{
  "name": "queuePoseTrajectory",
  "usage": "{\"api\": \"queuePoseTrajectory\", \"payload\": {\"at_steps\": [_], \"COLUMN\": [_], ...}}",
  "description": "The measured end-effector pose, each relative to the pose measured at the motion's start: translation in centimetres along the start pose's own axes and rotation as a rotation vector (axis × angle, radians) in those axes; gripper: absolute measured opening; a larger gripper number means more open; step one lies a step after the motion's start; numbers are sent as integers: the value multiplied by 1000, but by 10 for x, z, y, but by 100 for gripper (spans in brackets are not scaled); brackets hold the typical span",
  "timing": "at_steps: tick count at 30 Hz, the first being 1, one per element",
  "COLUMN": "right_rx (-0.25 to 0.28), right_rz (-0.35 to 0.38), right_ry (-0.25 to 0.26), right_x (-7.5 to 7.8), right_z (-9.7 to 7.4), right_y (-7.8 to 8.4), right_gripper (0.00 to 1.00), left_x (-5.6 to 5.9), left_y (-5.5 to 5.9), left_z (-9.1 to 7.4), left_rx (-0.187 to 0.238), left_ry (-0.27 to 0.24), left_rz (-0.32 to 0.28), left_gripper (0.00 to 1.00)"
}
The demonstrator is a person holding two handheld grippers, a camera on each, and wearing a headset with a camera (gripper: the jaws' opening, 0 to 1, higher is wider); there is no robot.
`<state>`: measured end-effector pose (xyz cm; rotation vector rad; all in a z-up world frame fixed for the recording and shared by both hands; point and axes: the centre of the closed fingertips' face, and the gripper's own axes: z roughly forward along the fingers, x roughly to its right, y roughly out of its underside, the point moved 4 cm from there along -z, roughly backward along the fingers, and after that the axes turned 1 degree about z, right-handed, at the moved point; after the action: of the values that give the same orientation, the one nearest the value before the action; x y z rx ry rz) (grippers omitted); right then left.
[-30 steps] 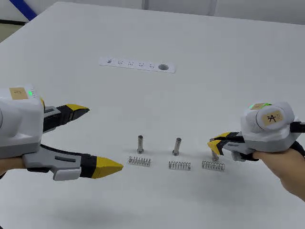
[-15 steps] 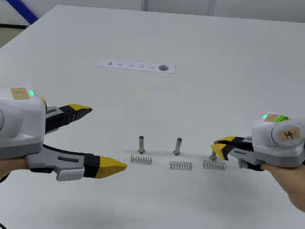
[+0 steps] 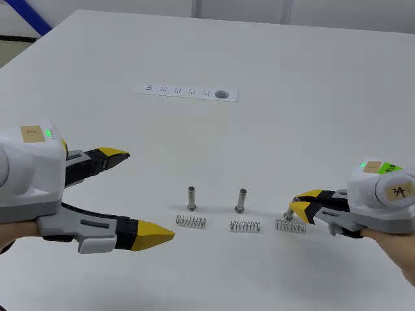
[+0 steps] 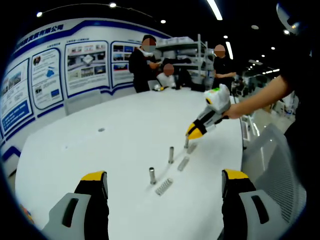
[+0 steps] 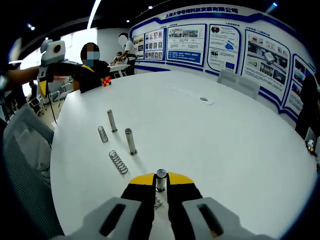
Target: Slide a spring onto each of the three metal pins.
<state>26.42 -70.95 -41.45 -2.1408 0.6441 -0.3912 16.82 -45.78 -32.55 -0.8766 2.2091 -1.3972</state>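
Left gripper [image 3: 149, 194]: mine has a white housing, grey arms and black jaws tipped yellow.
Left markings: a tan sticker [image 3: 31, 133] and a green light [image 3: 48, 133].
Right gripper [image 3: 295, 202]: my rounded white shell, black jaws, yellow ends.
Right markings: a tan label [image 3: 397, 192] with dark lettering, and a green lamp [image 3: 388, 168].

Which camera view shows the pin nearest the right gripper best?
The right gripper view: the right pin stands large at the jaw tips. In the head view the right gripper partly hides it; in the left gripper view it is small, distant.
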Motion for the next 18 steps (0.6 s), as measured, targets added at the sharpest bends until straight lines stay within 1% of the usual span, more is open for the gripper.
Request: {"api": "queuePoseTrajectory", "payload": {"at_steps": [1, 2, 3, 5, 8, 11, 14, 17, 18], "right_rx": [-2, 9, 22, 66, 60, 44, 13, -62, -74], "right_rz": [-4, 9, 25, 60, 53, 40, 26, -55, -72], "right_ry": [2, 6, 8, 12, 11, -7, -50, -90, -108], "right_x": [1, 2, 3, 6, 11, 15, 14, 8, 5], "right_z": [0, -2, -3, -8, -15, -19, -20, -16, -14], "right_y": [0, -2, -3, -9, -9, -3, 7, 21, 24], "right_gripper": [10, 11, 13, 16, 17, 18, 19, 22, 22], "left_x": [0, 0, 0, 0, -2, -3, -4, -2, -2], "left_y": [0, -2, -3, -4, -2, 0, 4, 8, 8], "left_z": [0, -1, -1, -3, -4, -5, -4, -3, -3], "left_rx": [2, 11, 21, 26, 12, 11, 6, -12, -13], "left_ry": [0, 2, 2, 2, -7, -13, -16, -9, -6], "left_rz": [-1, -3, -4, -6, 1, -5, -9, -11, -13], "left_gripper": [96, 97, 97, 98, 98, 97, 97, 97, 97]}}
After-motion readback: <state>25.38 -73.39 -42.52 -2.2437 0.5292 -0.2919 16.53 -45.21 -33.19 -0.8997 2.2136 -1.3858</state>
